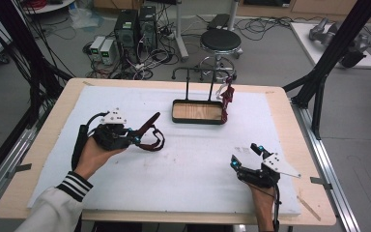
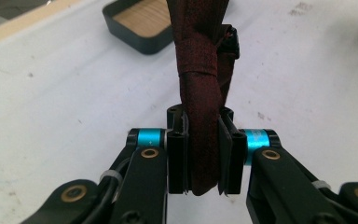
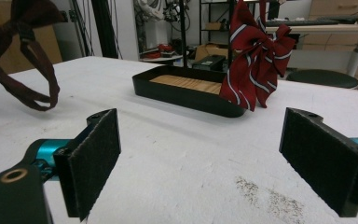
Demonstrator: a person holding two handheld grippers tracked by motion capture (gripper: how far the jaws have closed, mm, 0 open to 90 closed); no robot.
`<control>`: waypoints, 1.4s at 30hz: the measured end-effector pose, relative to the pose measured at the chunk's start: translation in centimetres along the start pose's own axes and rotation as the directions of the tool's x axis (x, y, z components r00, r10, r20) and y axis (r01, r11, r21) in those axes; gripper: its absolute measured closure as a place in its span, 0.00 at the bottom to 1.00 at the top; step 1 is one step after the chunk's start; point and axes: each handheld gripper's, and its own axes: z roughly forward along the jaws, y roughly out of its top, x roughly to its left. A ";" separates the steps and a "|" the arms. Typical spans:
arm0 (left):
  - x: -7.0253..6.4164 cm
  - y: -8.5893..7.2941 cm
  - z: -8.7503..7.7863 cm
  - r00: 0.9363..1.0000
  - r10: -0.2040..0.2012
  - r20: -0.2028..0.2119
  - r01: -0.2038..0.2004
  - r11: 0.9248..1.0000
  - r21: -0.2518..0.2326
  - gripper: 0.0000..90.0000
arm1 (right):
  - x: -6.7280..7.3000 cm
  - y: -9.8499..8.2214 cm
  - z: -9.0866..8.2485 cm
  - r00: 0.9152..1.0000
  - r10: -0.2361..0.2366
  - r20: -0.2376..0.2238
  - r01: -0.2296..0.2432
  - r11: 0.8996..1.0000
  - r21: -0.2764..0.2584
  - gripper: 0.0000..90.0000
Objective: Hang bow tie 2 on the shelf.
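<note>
Item 1: dark red bow tie (image 2: 200,88). We find the left gripper (image 1: 136,137) clamped tight on its folded cloth, the strap loop hanging free below and ahead of the jaws, clear of the white mat (image 1: 188,164); we judge the pinch lets it be carried to the rack (image 1: 203,77).

Item 2: striped bow tie (image 3: 254,60), hung on the rack over the tray (image 3: 186,95), far ahead of the right gripper (image 3: 214,163).

Item 3: we log the right gripper's jaws spread wide, holding nothing, resting low by the mat.
</note>
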 end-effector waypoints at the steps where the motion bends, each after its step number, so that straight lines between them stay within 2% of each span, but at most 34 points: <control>1: 0.0 0.1 -0.1 1.000 0.002 -0.002 -0.002 1.000 -0.011 0.85 | 0.0 0.0 0.0 1.000 0.002 0.002 -0.002 1.000 -0.002 0.13; 4: 0.1 0.6 -0.2 1.000 0.010 -0.008 -0.010 0.999 -0.032 0.85 | 0.0 0.0 -0.1 1.000 -0.004 0.007 0.005 1.000 -0.011 0.13; 8: 0.3 1.0 -0.2 1.000 0.013 0.022 -0.012 0.999 -0.049 0.85 | 0.2 0.0 -0.1 1.000 -0.005 0.004 0.005 1.000 -0.018 0.13; 13: 0.4 1.7 -0.2 0.999 0.020 0.025 -0.018 0.997 -0.074 0.85 | 0.4 0.0 0.0 1.000 -0.010 0.004 0.011 1.000 -0.018 0.13; 17: 0.3 2.4 0.0 1.000 0.015 0.028 -0.012 0.995 -0.103 0.85 | 0.4 0.0 -0.1 1.000 -0.021 0.010 0.021 0.999 -0.027 0.13; 20: 0.1 2.9 0.1 0.999 0.035 0.024 -0.032 0.993 -0.116 0.85 | 0.4 -0.1 -0.2 1.000 -0.024 0.014 0.025 0.999 -0.039 0.13; 28: 0.5 4.6 0.6 0.998 0.045 0.036 -0.039 0.985 -0.166 0.85 | 0.3 -0.2 -0.3 0.999 -0.040 0.023 0.041 0.998 -0.058 0.13; 38: 1.1 7.4 1.1 0.998 0.060 0.015 -0.056 0.978 -0.200 0.85 | 0.3 -0.3 -0.5 0.999 -0.031 0.032 0.033 0.997 -0.074 0.13; 42: 1.3 8.4 1.5 0.998 0.071 0.001 -0.069 0.980 -0.189 0.85 | 0.4 -0.4 -0.6 0.999 -0.032 0.035 0.034 0.996 -0.078 0.13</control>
